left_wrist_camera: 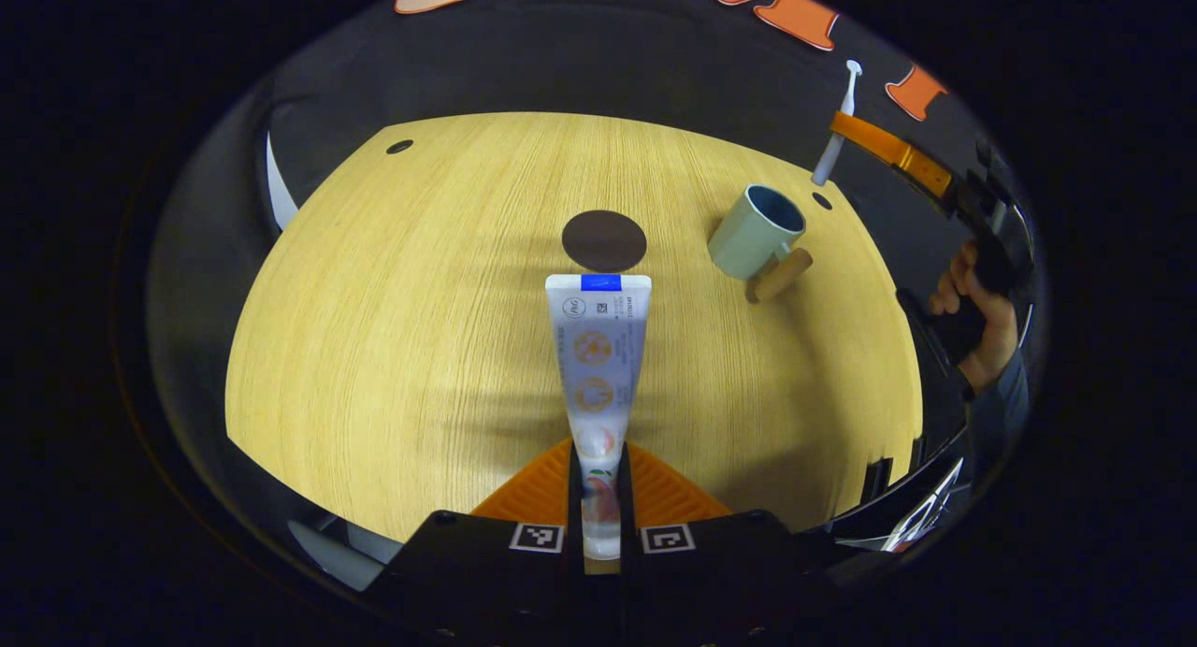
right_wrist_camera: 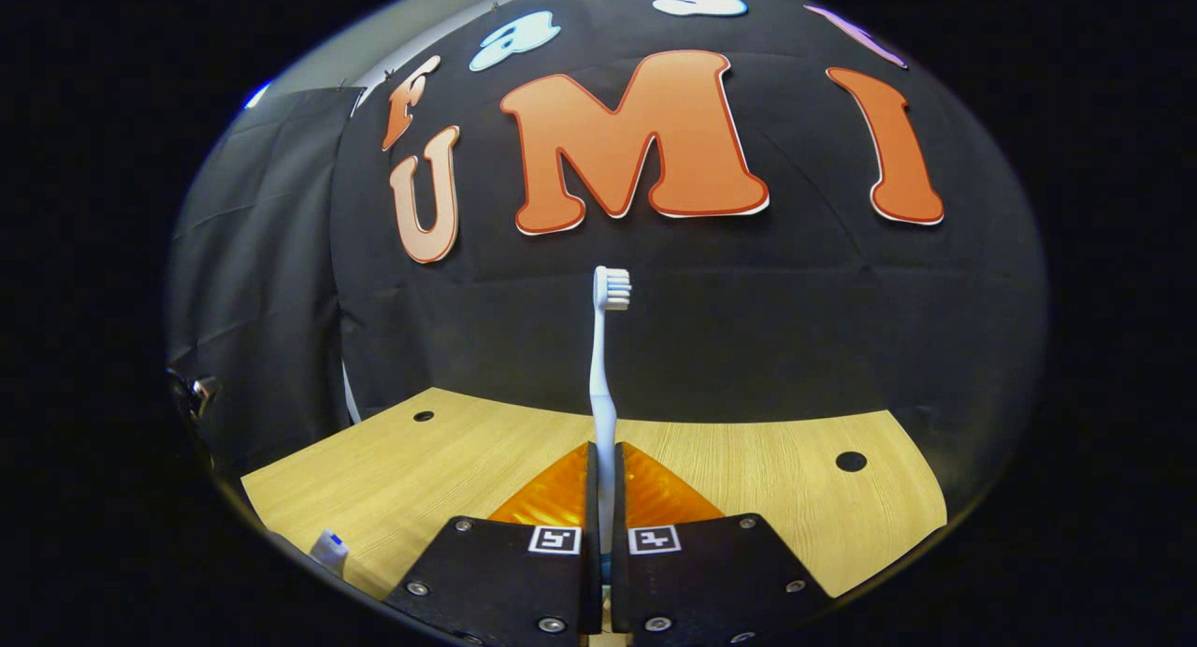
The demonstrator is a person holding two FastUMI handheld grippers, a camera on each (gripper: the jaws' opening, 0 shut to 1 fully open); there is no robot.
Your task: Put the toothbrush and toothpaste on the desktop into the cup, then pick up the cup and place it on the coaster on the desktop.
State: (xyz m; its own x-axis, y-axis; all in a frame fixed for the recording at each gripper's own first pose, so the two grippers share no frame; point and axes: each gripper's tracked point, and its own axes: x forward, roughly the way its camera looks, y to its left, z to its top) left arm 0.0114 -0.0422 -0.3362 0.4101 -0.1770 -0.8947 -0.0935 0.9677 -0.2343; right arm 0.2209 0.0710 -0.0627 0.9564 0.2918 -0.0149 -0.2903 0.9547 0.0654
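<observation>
The toothpaste (left_wrist_camera: 597, 366) was clamped in the left gripper (left_wrist_camera: 598, 497) above the desktop (left_wrist_camera: 393, 348); its print was illegible. The toothbrush (right_wrist_camera: 604, 395) was clamped upright in the right gripper (right_wrist_camera: 604, 497). The cup (left_wrist_camera: 757, 233) was noted right of the coaster (left_wrist_camera: 604, 240).

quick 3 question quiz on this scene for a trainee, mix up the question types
1. True or false: the left gripper is shut on the toothpaste.
2. Where is the toothbrush? A) lying on the desk B) standing in the cup C) clamped in the right gripper, bristles pointing away from it
3. Fill in: the cup holds ____ at this moment, and the brown coaster has ____ on it.

Key
1. True. Both fingers press the tube near its cap end, and its flat end points toward the coaster.
2. C. From the left gripper view the toothbrush hangs past the cup, over the desk's far edge.
3. Nothing; nothing. The cup stands on the desk beside the coaster.
</observation>
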